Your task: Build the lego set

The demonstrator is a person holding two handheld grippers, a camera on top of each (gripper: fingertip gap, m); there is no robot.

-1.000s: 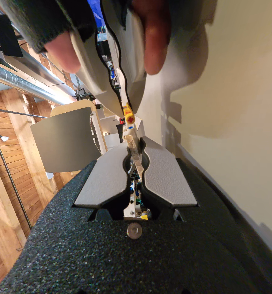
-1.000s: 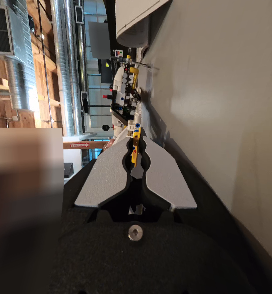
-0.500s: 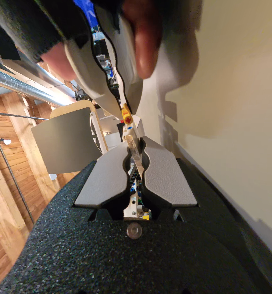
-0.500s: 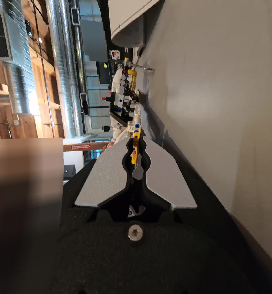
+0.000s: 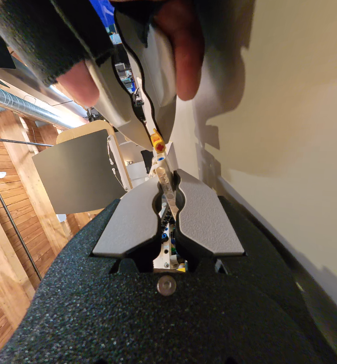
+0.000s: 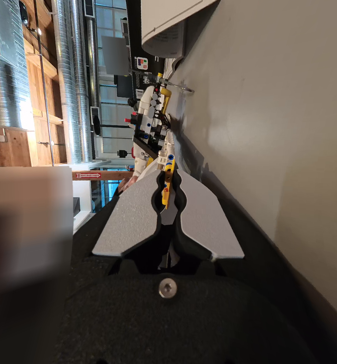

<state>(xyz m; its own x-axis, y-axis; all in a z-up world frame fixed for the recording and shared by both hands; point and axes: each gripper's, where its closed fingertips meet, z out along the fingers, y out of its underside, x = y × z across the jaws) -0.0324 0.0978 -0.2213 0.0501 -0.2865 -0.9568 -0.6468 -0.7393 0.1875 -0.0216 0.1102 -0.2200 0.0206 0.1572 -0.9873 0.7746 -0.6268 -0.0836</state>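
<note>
Since a second ago the right gripper (image 5: 157, 137) has drawn slightly closer in the left wrist view; both grasps look unchanged. Jaws of the left gripper (image 5: 168, 189) stand nearly shut, pinching a white beam with round holes (image 5: 166, 183) that juts forward to a blue pin. Jaws of the right gripper (image 6: 169, 185) are likewise narrow, clamped on a yellow piece (image 6: 166, 194) beside that beam's tip. Only the left wrist view shows the yellow piece's red cross end (image 5: 159, 146) and the person's fingers (image 5: 185, 59) on the right gripper. Only the right wrist view shows the brick model (image 6: 153, 122) on the counter (image 6: 262, 137).
</note>
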